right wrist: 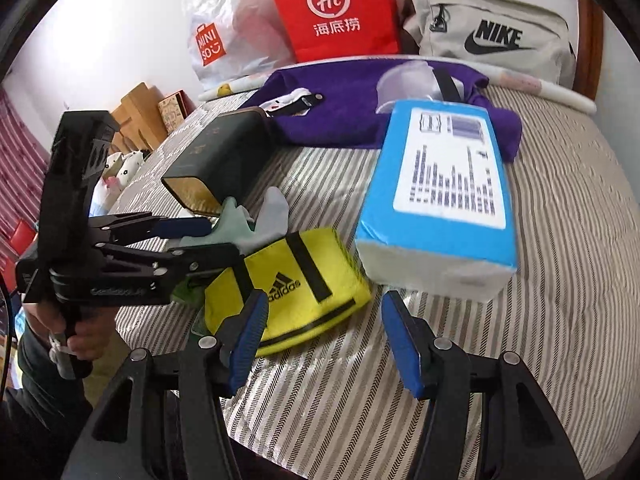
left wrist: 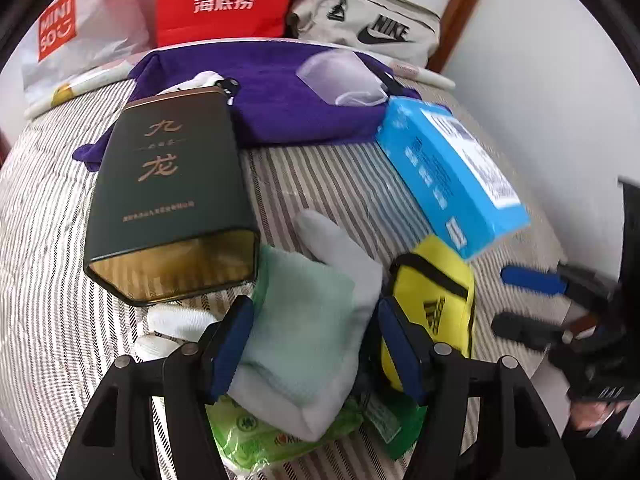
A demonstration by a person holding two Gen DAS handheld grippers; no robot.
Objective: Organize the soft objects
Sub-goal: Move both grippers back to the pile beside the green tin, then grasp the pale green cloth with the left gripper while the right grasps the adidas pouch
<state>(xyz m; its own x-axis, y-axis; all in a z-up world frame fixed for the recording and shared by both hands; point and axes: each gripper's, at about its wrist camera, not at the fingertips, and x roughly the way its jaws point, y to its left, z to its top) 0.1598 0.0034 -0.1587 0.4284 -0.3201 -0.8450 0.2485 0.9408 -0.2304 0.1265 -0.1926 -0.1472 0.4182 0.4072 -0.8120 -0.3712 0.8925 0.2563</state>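
Observation:
My left gripper (left wrist: pixel 316 344) holds a folded pale green and grey sock (left wrist: pixel 312 320) between its blue pads, low over the striped bed; it also shows in the right wrist view (right wrist: pixel 216 236), where the sock (right wrist: pixel 256 220) sticks out past the fingers. A yellow Adidas pouch (left wrist: pixel 436 312) lies just right of it and sits in front of my right gripper (right wrist: pixel 324 332), which is open and empty. A purple cloth (left wrist: pixel 280 96) lies at the back of the bed.
A dark green tin (left wrist: pixel 168 200) lies left of the sock, a blue tissue pack (right wrist: pixel 440 196) to the right. A clear plastic cup (left wrist: pixel 340 76) rests on the purple cloth. A red bag (right wrist: pixel 332 8), a Miniso bag (right wrist: pixel 216 36) and a Nike bag (right wrist: pixel 492 36) stand behind. Green packets (left wrist: pixel 256 436) lie underneath.

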